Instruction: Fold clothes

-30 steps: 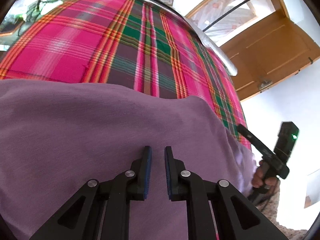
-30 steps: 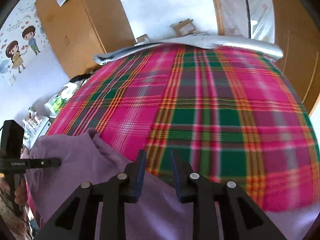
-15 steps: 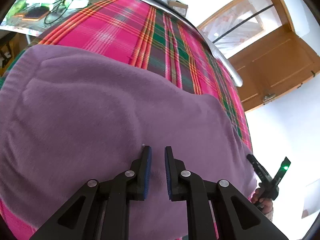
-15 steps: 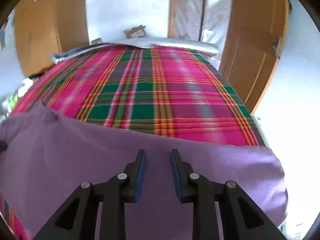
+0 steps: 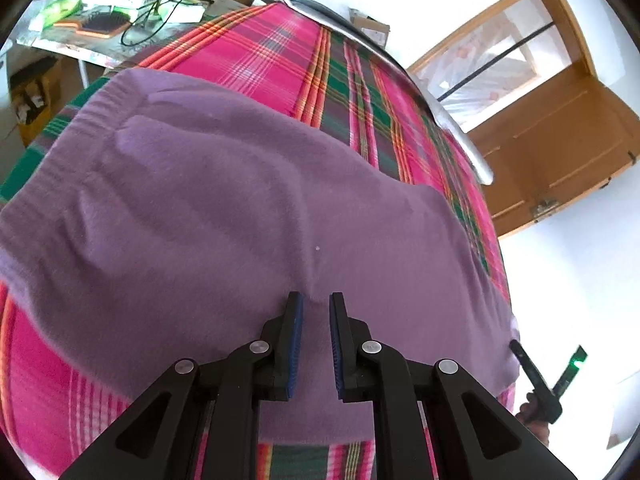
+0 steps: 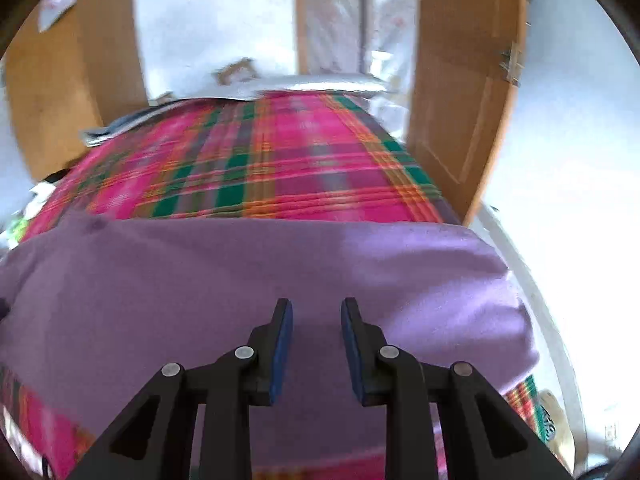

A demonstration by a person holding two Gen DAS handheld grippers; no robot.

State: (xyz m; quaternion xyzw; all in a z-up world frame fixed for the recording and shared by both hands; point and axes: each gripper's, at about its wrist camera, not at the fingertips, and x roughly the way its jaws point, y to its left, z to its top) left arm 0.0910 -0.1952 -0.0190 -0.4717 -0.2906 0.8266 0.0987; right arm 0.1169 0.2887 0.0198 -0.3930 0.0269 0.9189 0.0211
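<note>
A purple knit garment [image 5: 224, 216] lies folded flat across the near end of a bed with a pink, green and orange plaid cover [image 5: 280, 52]. My left gripper [image 5: 316, 304] hovers over the garment's near part, jaws a little apart and empty. The right gripper's tip [image 5: 532, 372] shows at the garment's far right corner in the left wrist view. In the right wrist view the garment [image 6: 224, 276] spans the frame, and my right gripper [image 6: 316, 308] is above it, open and empty.
A cluttered side table [image 5: 120, 8] with cables and boxes stands left of the bed. A wooden door [image 5: 560, 136] and glass panel stand to the right. Silver bedding [image 6: 312, 84] lies at the bed's far end. The bed's right edge drops to white floor [image 6: 560, 240].
Both grippers have pulled back toward the near edge and risen, so more of the garment shows. The right gripper has swung right and opened slightly wider.
</note>
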